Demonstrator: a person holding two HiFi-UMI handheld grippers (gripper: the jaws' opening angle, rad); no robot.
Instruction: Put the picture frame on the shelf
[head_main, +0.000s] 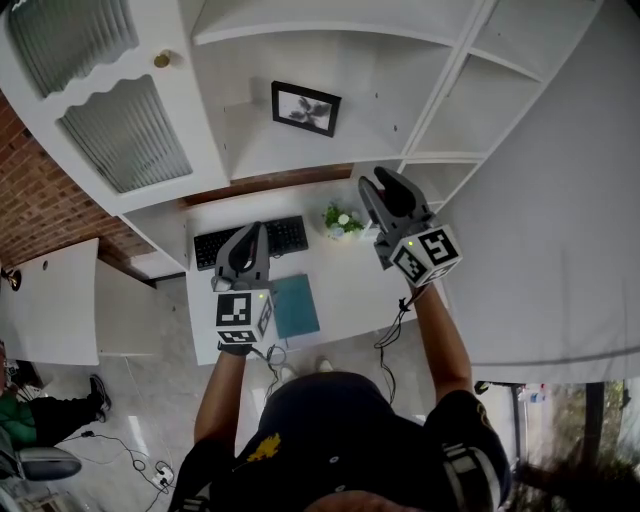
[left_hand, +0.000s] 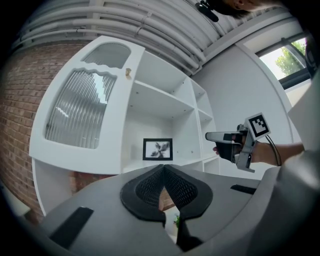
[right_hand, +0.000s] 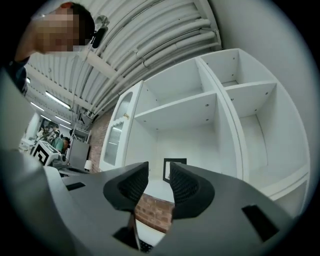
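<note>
The black picture frame (head_main: 305, 108) stands upright on a white shelf (head_main: 300, 160), leaning against the back wall. It holds a black-and-white leaf print (left_hand: 158, 149). In the right gripper view the frame (right_hand: 176, 160) is partly hidden behind one jaw. My left gripper (head_main: 255, 228) is over the desk, below and left of the frame, and its jaws (left_hand: 163, 167) meet with nothing in them. My right gripper (head_main: 385, 178) is raised below and right of the frame. A clear gap (right_hand: 159, 172) shows between its pads and they hold nothing. It also shows side-on in the left gripper view (left_hand: 210, 136).
Below the shelf is a white desk (head_main: 350, 290) with a black keyboard (head_main: 250, 242), a small potted plant (head_main: 342, 220) and a teal notebook (head_main: 296, 305). A cabinet door with ribbed glass (head_main: 120, 130) stands open at the left. A brick wall (head_main: 40, 200) lies beyond.
</note>
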